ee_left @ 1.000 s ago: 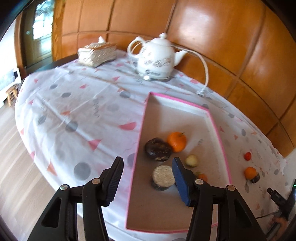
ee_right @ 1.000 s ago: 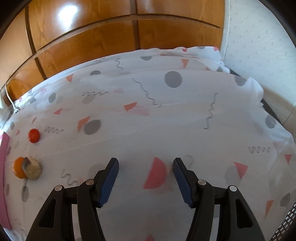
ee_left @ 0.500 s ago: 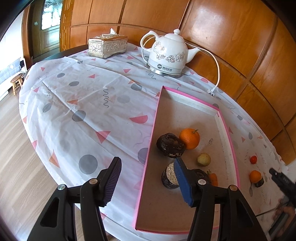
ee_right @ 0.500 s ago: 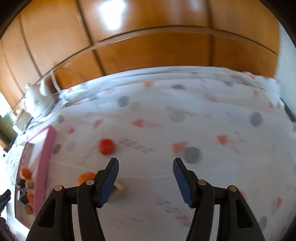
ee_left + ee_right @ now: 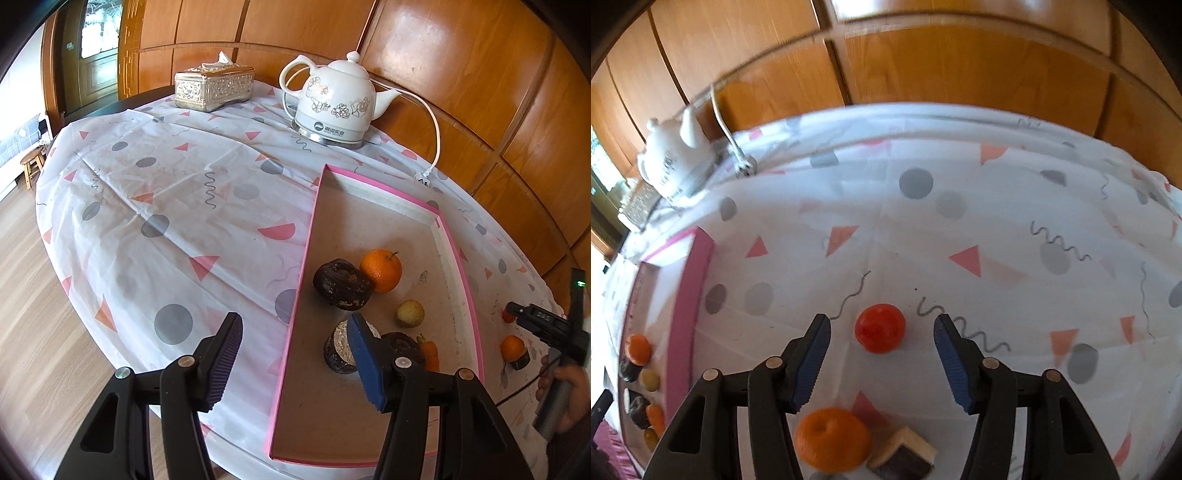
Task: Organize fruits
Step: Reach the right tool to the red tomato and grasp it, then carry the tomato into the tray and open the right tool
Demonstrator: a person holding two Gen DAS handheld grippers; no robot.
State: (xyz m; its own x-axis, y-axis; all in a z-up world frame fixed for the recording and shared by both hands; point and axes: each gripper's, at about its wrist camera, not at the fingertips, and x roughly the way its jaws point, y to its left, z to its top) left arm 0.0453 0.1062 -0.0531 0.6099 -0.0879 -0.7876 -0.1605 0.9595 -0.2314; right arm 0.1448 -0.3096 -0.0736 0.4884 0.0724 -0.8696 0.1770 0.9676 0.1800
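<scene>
My left gripper (image 5: 293,354) hangs with its jaws apart and nothing between them, straddling the near left rim of a shallow pink-edged tray (image 5: 460,258). Inside the tray I see a large orange (image 5: 381,270) touching a dark wrinkled fruit (image 5: 341,283). Nearer me lie a small yellow-green fruit (image 5: 410,313), a dark piece with a pale cut top (image 5: 338,350) and a small carrot (image 5: 430,352), partly hidden behind my blue finger pad.

My right gripper (image 5: 882,363) has its jaws apart, though they have just been closing; a small red tomato (image 5: 880,328) sits on the cloth between the fingertips, with neither pad touching it. Just below it, on the cloth outside the tray, a second orange (image 5: 833,439) rests against a dark wedge with a pale top (image 5: 905,456).

The table wears a white cloth (image 5: 177,206) printed with grey dots, pink triangles and squiggles. At its far side stand a white electric kettle (image 5: 338,101) with a trailing cord and a silver tissue box (image 5: 214,88). Orange wood panelling (image 5: 461,74) lines the wall behind.
</scene>
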